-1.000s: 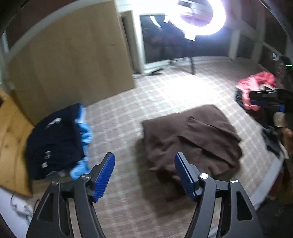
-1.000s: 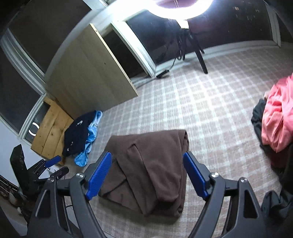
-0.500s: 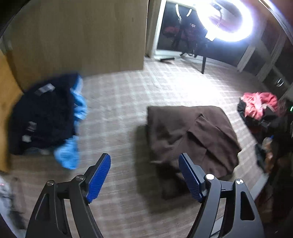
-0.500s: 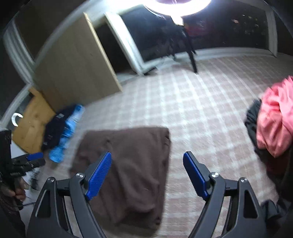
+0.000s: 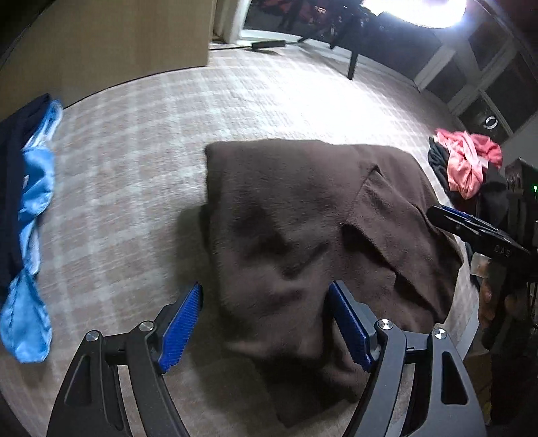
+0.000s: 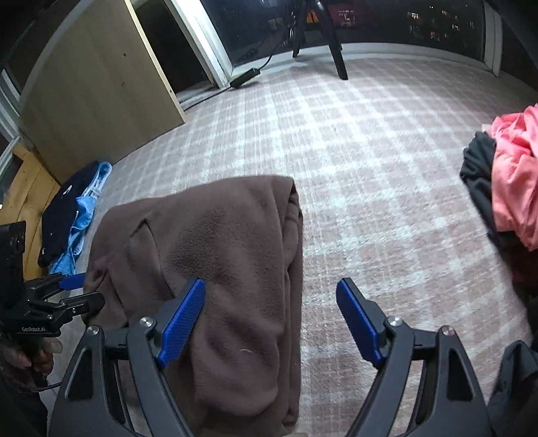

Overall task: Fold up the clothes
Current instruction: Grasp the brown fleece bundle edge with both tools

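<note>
Both of my grippers now sit lower and closer over the brown garment [image 5: 302, 228] than a second ago, and it fills far more of each wrist view than it did then. That garment lies roughly folded on the checked carpet [image 5: 141, 161], in thick layers, with a loose flap turned over toward its right side in the left wrist view. I see my left gripper [image 5: 265, 322] pointing steeply down at the garment's near end; its jaws have just been opening and now stand wide, the blue pads [image 5: 180, 331] straddling the near part of the cloth without pressing on it. I cannot confirm any contact there. My right gripper [image 6: 270, 319] is also spread wide and holds nothing; its left pad hangs over the garment's thick folded edge, while its right pad hangs over bare carpet beside that edge. Each gripper shows in the other's view, at the frame edge, level with the garment's side, with part of a hand [image 6: 40, 353] visible behind the left one. Further out, a dark navy garment [image 5: 13, 188] lies on a light blue one [image 5: 33, 201] at the left, near a wooden board [image 6: 94, 101] that leans against the wall. On the opposite side, well apart from the brown garment, a pink garment [image 6: 514, 188] rests on a black one [image 6: 477, 168]. At the far end I note a dark window, a stand leg [image 6: 338, 57] and a bright lamp [image 5: 420, 10].
</note>
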Available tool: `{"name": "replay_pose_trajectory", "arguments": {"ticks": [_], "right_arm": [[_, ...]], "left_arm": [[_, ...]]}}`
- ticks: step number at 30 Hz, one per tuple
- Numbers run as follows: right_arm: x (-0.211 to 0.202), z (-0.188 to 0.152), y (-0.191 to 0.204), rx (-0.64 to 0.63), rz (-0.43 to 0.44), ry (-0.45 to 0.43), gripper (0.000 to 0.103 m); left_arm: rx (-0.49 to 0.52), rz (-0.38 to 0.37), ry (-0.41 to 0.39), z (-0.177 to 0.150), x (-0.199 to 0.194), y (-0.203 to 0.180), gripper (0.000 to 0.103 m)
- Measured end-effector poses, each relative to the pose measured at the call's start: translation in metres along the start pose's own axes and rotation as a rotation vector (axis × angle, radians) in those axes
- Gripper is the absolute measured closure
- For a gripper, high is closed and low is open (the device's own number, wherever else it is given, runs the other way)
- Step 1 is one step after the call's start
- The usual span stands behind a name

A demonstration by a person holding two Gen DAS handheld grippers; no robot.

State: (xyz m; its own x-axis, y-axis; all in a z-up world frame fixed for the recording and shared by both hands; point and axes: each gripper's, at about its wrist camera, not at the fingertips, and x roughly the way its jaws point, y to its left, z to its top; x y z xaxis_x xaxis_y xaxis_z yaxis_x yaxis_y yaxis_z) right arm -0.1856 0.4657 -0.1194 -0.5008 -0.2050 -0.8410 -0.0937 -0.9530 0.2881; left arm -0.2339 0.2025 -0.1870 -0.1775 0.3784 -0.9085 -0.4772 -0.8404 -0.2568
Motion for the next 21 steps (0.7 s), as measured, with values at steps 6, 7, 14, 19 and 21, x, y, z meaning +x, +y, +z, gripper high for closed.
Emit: {"name": "replay_pose_trajectory", "arguments": {"ticks": [6,7,14,19,21], "right_arm": [[0.010,-0.010,-0.020,0.107,0.109,0.054,0.023],[0.011,-0.012,-0.018,0.088,0.109,0.054,0.023],[0.018,-0.011,-0.003,-0.044,0.169,0.124,0.045],[0.022,-0.014,-0.003,-0.042,0.232,0.135,0.060],[0.022,-0.013,-0.005,-0.009,0.248,0.138,0.063]], "left_arm": [[-0.015,-0.028,0.015,0.001,0.014,-0.005,0.029],[-0.015,-0.029,0.015,0.002,0.015,-0.006,0.030],[-0.008,-0.037,0.015,0.001,0.022,-0.009,0.034],[0.031,-0.017,-0.023,-0.001,0.023,-0.017,0.039],[0.023,-0.017,-0.045,-0.003,0.022,-0.017,0.041]]}}
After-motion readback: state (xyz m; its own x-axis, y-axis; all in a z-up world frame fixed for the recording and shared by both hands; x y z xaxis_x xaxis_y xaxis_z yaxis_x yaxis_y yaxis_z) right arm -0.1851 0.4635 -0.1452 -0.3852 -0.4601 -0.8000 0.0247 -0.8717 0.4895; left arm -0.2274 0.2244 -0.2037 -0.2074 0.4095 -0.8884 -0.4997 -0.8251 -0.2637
